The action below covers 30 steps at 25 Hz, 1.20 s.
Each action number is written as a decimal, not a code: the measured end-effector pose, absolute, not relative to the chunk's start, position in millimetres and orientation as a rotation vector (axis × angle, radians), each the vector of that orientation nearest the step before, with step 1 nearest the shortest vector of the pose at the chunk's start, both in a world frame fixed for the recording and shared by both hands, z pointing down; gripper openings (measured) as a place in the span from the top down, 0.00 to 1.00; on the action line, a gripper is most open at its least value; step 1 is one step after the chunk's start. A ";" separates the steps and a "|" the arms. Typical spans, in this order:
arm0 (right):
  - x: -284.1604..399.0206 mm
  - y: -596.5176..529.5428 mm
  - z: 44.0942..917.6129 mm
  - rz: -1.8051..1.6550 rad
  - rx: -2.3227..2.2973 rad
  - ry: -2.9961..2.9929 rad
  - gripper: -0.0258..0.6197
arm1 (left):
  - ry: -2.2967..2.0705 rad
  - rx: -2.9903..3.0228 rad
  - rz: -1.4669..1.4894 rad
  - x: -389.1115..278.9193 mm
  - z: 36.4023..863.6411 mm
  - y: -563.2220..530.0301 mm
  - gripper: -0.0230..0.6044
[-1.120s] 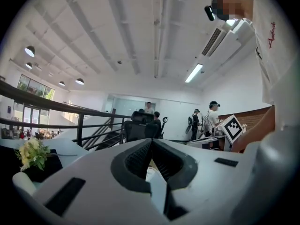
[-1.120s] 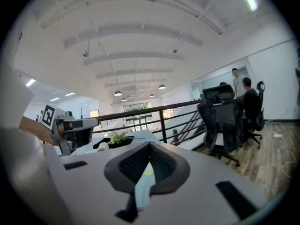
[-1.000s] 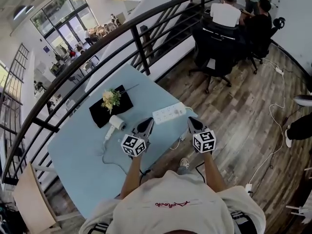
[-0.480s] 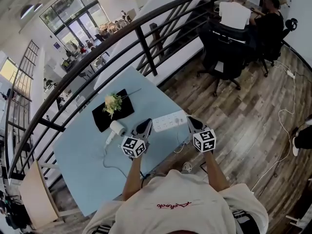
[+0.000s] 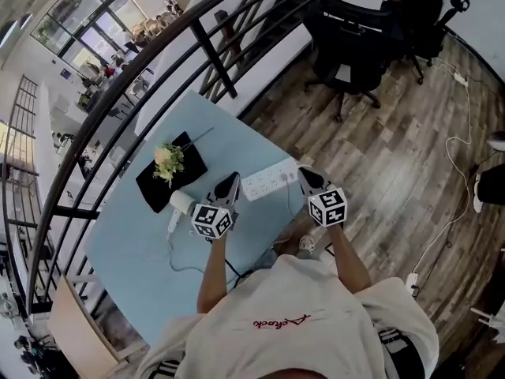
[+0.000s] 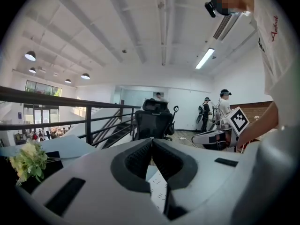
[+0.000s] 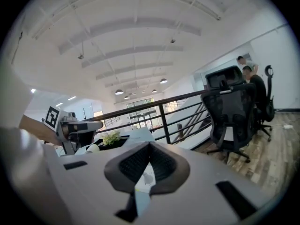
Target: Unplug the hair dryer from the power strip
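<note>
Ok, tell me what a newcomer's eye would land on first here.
The pale blue table stands out against the wooden floor, with a white power strip near its right edge. The left gripper and right gripper, both shut and empty, hover near the strip's two ends. Further left lie a white hair dryer and flowers on a black mat.

The tabletop is pale blue. On it, the power strip and hair dryer are white. Near its far edge a black mat carries yellow-white flowers. The left gripper and right gripper are grey, with black-and-white square-patterned cubes. The floor is brown wood plank.
</note>
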State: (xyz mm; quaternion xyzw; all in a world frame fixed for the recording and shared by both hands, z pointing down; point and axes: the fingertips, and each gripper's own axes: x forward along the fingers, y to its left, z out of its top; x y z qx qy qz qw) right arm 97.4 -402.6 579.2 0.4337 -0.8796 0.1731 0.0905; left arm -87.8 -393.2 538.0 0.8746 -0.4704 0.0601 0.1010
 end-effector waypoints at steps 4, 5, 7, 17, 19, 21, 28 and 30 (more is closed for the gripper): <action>83.6 -405.9 591.5 0.531 1.337 -2.565 0.93 | -1.302 2.594 0.196 -94.1 561.8 -403.3 0.95; 81.4 -407.8 594.4 0.532 1.345 -2.554 0.93 | -1.283 2.595 0.198 -95.3 566.7 -406.1 0.95; 80.2 -412.1 599.9 0.534 1.366 -2.531 0.93 | -1.252 2.596 0.200 -96.4 576.0 -411.3 0.95; 77.8 -399.7 630.5 0.596 1.403 -2.445 0.93 | -1.146 2.542 0.231 -94.2 630.2 -412.0 0.95; 77.1 -396.8 638.5 0.613 1.395 -2.435 0.93 | -1.128 2.538 0.261 -91.5 641.5 -410.2 0.95; 77.8 -395.2 647.1 0.634 1.385 -2.425 0.93 | -1.118 2.534 0.288 -89.2 652.1 -409.5 0.95; 80.2 -392.7 667.2 0.686 1.364 -2.408 0.93 | -1.091 2.565 0.442 -85.1 684.8 -405.6 0.94; 80.7 -393.1 668.3 0.694 1.365 -2.410 0.93 | -1.076 2.564 0.485 -83.3 694.4 -403.8 0.88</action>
